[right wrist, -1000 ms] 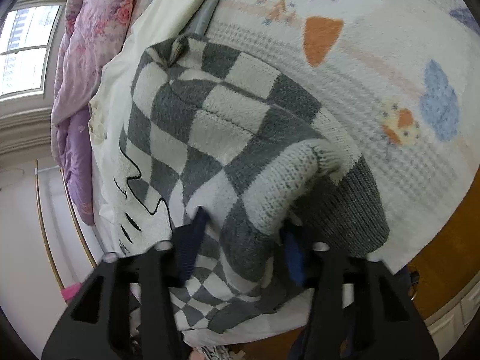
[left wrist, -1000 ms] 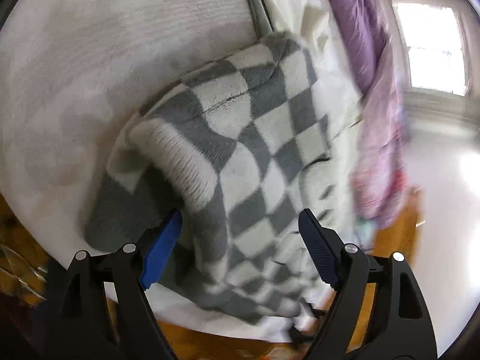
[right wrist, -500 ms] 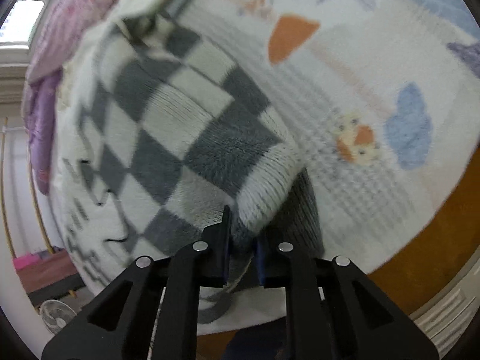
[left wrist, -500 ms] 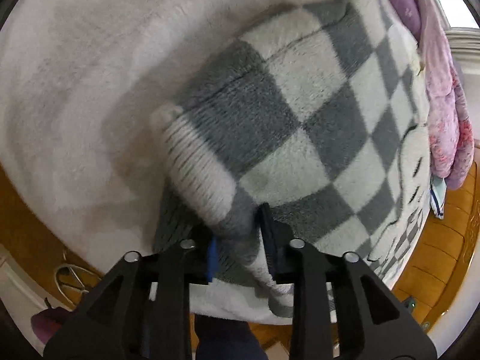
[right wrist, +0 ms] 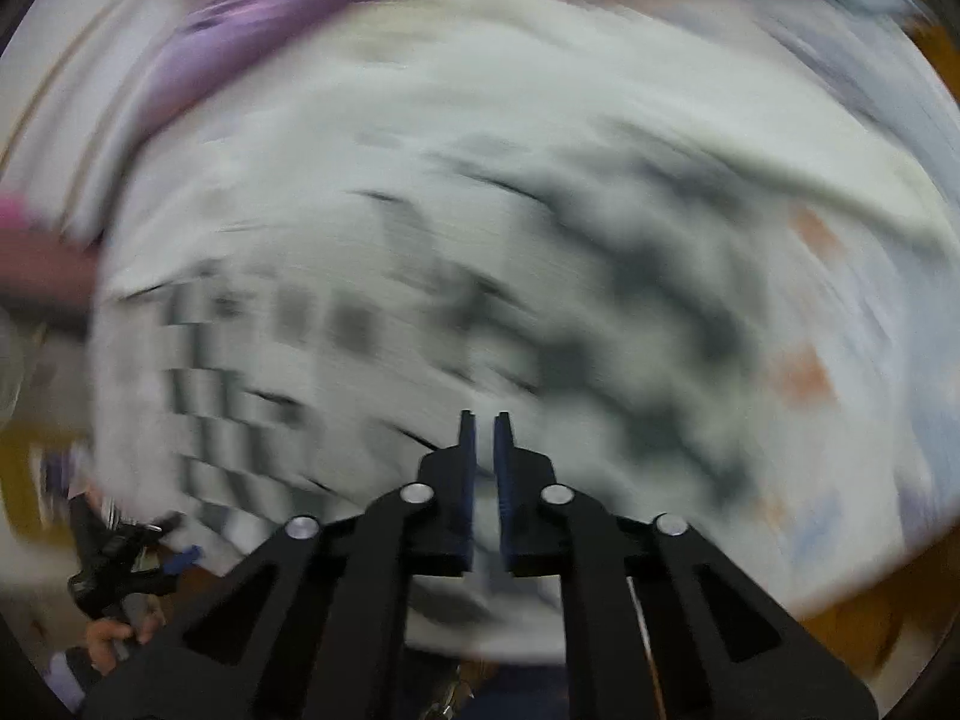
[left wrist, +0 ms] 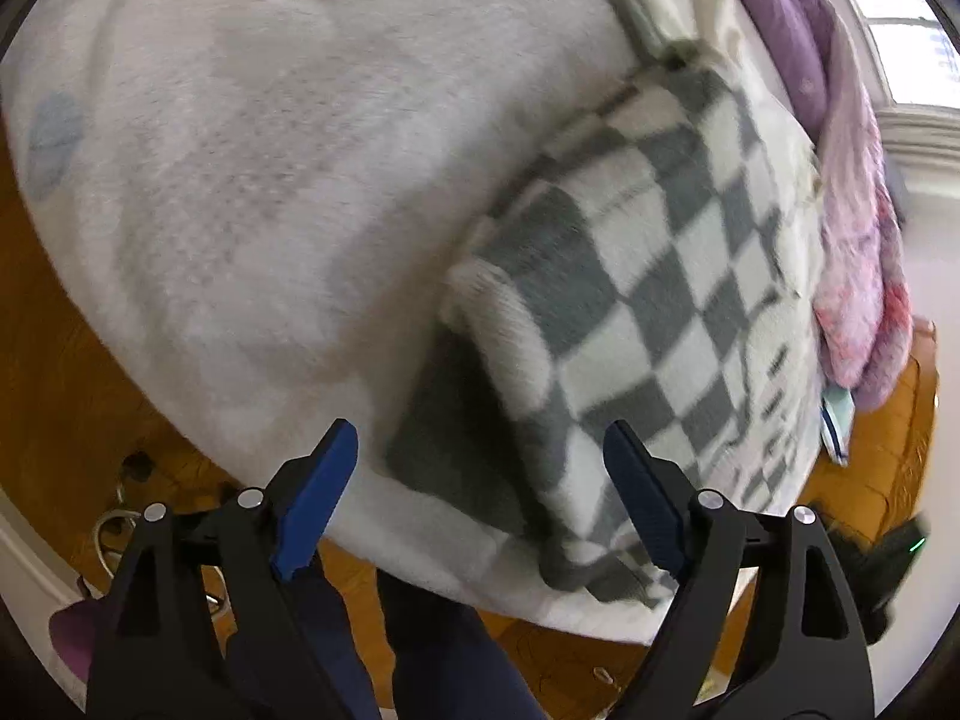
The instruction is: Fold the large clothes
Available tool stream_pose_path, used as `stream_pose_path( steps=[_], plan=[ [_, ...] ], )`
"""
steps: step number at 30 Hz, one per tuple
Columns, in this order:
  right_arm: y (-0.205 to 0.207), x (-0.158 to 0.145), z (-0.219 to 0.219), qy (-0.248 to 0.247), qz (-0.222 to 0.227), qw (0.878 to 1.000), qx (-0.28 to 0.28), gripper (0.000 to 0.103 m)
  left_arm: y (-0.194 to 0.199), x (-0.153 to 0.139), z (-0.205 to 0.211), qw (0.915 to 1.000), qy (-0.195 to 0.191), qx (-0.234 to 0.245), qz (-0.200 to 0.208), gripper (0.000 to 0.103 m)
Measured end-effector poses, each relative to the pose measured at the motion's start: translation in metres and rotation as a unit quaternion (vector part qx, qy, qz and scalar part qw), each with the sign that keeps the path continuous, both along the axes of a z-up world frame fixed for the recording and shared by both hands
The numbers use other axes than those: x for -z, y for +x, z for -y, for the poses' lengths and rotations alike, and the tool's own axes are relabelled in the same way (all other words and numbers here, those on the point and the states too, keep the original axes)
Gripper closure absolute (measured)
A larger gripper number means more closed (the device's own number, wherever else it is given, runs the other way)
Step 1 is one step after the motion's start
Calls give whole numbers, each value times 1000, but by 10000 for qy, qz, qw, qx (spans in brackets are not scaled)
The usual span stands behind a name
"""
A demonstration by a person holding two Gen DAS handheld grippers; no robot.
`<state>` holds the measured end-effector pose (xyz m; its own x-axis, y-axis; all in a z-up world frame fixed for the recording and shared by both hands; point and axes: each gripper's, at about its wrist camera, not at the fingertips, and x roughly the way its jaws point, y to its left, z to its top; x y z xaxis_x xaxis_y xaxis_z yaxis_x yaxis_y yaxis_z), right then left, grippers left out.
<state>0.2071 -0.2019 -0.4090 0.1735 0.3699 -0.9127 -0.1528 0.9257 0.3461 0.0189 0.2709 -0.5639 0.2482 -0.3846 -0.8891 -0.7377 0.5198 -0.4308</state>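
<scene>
A grey-and-white checkered sweater (left wrist: pixel 648 300) lies on the pale bed cover (left wrist: pixel 270 138), its ribbed cuff (left wrist: pixel 498 312) folded over near the bed's front edge. My left gripper (left wrist: pixel 480 480) is open and empty, just in front of the cuff, not touching it. In the right wrist view everything is smeared by motion; the sweater (right wrist: pixel 600 312) shows as a blurred checkered patch. My right gripper (right wrist: pixel 485 426) has its jaws nearly together with nothing between them.
A purple and pink quilt (left wrist: pixel 840 192) is heaped along the far side of the bed. The orange wooden floor (left wrist: pixel 72 372) shows below the bed edge. The person's dark trouser leg (left wrist: pixel 444 648) is under the left gripper. The left gripper (right wrist: pixel 114 570) appears in the right wrist view.
My left gripper opened, let go of the cuff and pulled back. My right gripper let go of the sweater fold, stayed closed, and is swinging fast, blurring its view.
</scene>
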Motion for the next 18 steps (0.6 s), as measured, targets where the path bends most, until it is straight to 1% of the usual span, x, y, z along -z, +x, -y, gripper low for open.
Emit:
stream_pose_path(
  steps=[2, 3, 5, 6, 7, 9, 10, 12, 15, 16, 18],
  plan=[
    [22, 9, -42, -88, 190, 9993, -324, 101, -3, 2, -5, 9996, -38, -264, 2, 19],
    [34, 20, -64, -220, 204, 9983, -496, 101, -2, 4, -4, 9994, -35, -337, 22, 19],
    [51, 46, -88, -418, 34, 9975, -574, 102, -5, 5, -9, 9993, 12, -377, 7, 19],
    [59, 59, -91, -484, -102, 9969, -614, 103, -7, 5, -11, 9991, 20, -415, 34, 19],
    [69, 79, -98, -722, -250, 9949, -663, 103, -8, 6, -12, 9990, 12, -439, 69, 19],
    [81, 108, -102, -710, -454, 9941, -676, 103, -9, 7, -12, 9991, 23, -422, 59, 19],
    [87, 114, -100, -639, -523, 9947, -613, 103, -10, 7, -13, 9992, 6, -397, 102, 19],
    [90, 111, -97, -592, -663, 9948, -495, 103, -12, 10, -9, 9992, 5, -363, 137, 19],
    [76, 94, -87, -557, -779, 9947, -378, 103, -13, 12, -10, 9988, -113, -434, 184, 19],
    [62, 85, -83, -495, -919, 9939, -360, 103, -15, 14, -12, 9986, -152, -469, 209, 18],
    [29, 80, -80, -453, -1168, 9912, -432, 103, -18, 16, -16, 9980, -267, -507, 282, 17]
  ],
)
